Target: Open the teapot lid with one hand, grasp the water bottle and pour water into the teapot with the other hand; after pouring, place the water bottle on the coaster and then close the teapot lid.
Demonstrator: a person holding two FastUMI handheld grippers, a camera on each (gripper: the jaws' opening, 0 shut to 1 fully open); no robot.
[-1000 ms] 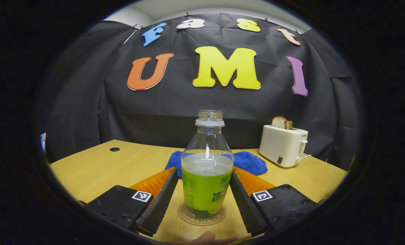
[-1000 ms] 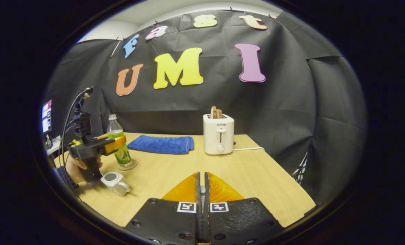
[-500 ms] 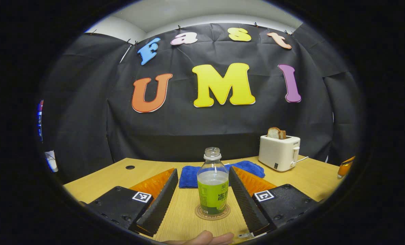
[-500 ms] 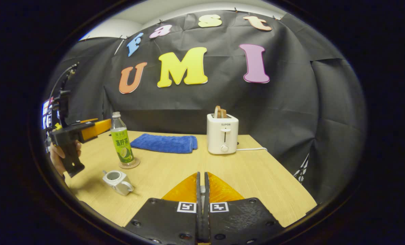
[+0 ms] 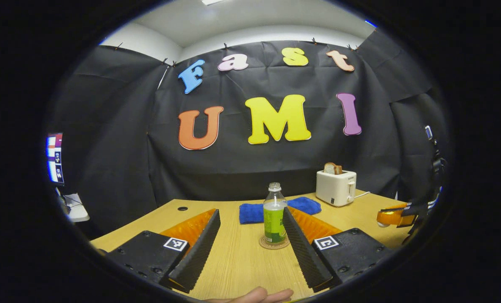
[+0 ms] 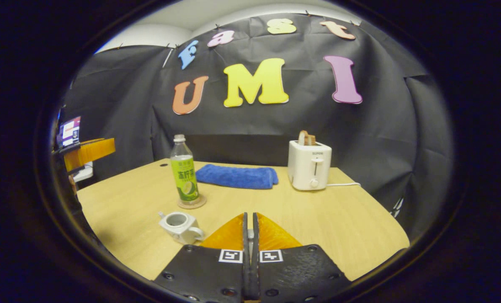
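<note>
The water bottle, green-labelled and uncapped, stands upright on the round coaster. My left gripper is open and drawn back from it, with a wide gap between its fingers and nothing in them. In the right gripper view the bottle on its coaster stands behind the white teapot, whose top is open. My right gripper is shut; from the left gripper view a small white piece, seemingly the teapot lid, shows at the right gripper. The left gripper hovers at the far left.
A folded blue towel lies behind the bottle. A white toaster with bread stands at the back right, its cord trailing right. The wooden table spreads in front. A fingertip shows below the left gripper. A screen glows at left.
My left gripper has opened off the bottle and pulled back and up, leaving the bottle on the coaster. The right gripper has swung left toward the teapot, still shut.
</note>
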